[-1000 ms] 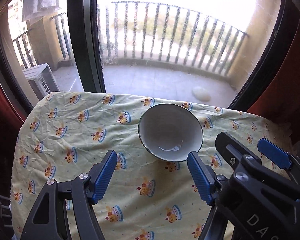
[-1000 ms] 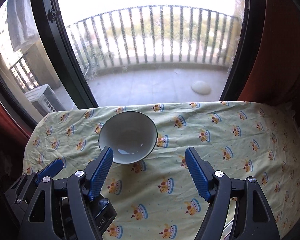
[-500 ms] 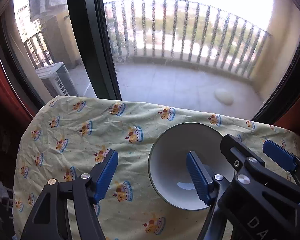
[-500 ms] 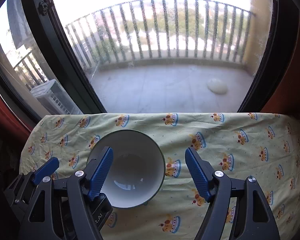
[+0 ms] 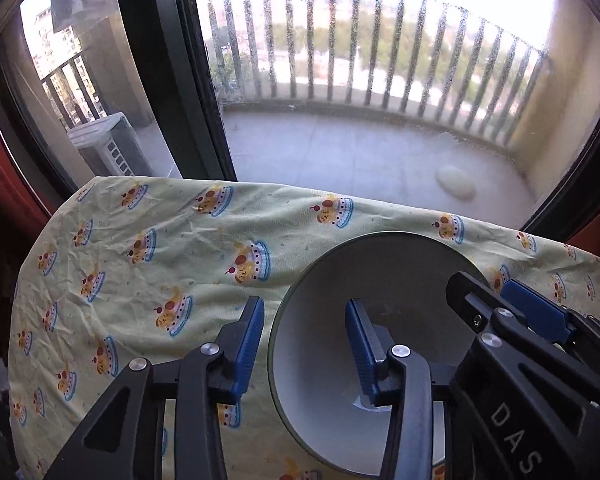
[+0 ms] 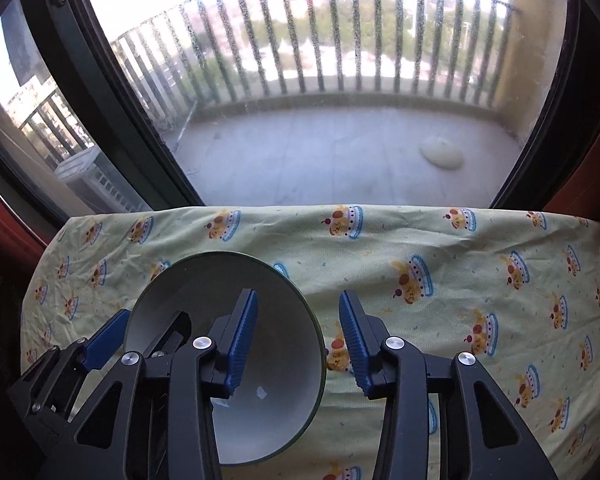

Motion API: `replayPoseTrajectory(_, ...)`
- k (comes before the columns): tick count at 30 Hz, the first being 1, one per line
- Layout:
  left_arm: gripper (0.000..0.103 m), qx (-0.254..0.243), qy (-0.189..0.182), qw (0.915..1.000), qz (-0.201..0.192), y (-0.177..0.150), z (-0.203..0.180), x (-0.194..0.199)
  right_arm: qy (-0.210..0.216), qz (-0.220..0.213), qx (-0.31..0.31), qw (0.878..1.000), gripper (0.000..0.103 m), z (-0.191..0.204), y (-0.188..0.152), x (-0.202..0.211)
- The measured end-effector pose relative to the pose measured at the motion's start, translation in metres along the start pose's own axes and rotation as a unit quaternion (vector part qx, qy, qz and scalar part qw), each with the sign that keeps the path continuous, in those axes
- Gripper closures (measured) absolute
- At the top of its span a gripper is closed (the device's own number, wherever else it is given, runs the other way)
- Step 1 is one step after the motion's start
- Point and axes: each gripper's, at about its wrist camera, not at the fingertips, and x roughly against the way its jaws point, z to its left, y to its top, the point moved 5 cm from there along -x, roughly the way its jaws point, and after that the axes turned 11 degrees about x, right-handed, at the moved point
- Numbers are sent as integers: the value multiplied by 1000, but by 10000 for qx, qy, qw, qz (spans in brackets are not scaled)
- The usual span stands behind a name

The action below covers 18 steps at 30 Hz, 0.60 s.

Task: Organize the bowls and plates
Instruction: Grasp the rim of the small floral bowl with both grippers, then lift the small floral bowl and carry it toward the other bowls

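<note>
On the surface sat a white, hard, breakable ceramic bowl [image 5: 380, 280]. Both grippers, left [image 5: 304, 344] and right [image 6: 296, 340], were closing over opposite rims, not yet pinching.

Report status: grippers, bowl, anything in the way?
Left gripper and right gripper closing, each astride bowl rim, not yet pinching. Bowl upright on tablecloth. Nothing in the way.

tablecloth [image 5: 148, 240]: yellow, crown print | balcony railing [image 6: 340, 40]: behind window
</note>
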Motion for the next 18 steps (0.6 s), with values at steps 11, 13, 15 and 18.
replayPoseTrajectory(11,78,-150,242,9996,-17,-4,-1,-5,89,80,-19,9999,81,-3,-6,-9)
replayPoseTrajectory(13,82,-184,305,9994,-34,-5,0,-5,45,55,46,10000,81,-2,-7,-8)
replayPoseTrajectory(15,82,-205,321,9993,-34,-6,1,-4,23,19,104,9999,82,0,-8,-7)
replayPoseTrajectory(18,82,-191,324,9993,-29,-7,1,-3,26,6,122,9999,82,0,-9,-6)
